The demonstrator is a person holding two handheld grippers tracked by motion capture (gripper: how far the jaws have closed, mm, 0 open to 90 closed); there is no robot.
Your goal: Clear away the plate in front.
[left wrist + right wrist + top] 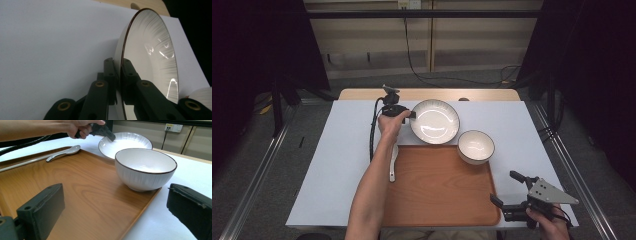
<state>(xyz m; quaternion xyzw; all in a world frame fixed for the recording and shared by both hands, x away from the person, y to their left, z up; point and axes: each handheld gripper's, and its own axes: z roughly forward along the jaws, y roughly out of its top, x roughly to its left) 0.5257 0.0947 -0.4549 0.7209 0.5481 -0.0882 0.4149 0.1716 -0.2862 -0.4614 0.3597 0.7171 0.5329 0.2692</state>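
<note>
My left gripper (411, 114) is clamped on the rim of the white plate (435, 121), one black jaw on the underside and one on the eating face, with the thin rim pinched between them, as the left gripper view makes plain. The plate (150, 50) is glazed ceramic, round and shallow, with fine ribs running out from its smooth centre to a thin dark line at the edge; the glaze throws back bright patches of light. From above, my grip sits at the plate's 9 o'clock edge, so the plate lies to the 3 o'clock side of my left hand (391, 121). It rests on the matte white table (337, 165), just beyond the far edge of the wooden tray (437, 195), towards 12 o'clock from the tray's middle.

The tray is a flat rectangle of warm, grained wood with a low raised lip. A white bowl (476, 146), deep and round, ribbed on the outside and dark-rimmed like the plate, sits over the tray's far right corner, at about 4 o'clock from the plate and near it. A glossy white spoon (393, 162) lies along the tray's left edge, at 6 o'clock from my left hand.

My right gripper (507, 189) hangs at the tray's near right corner, jaws spread wide with nothing between them, well apart from the plate.
</note>
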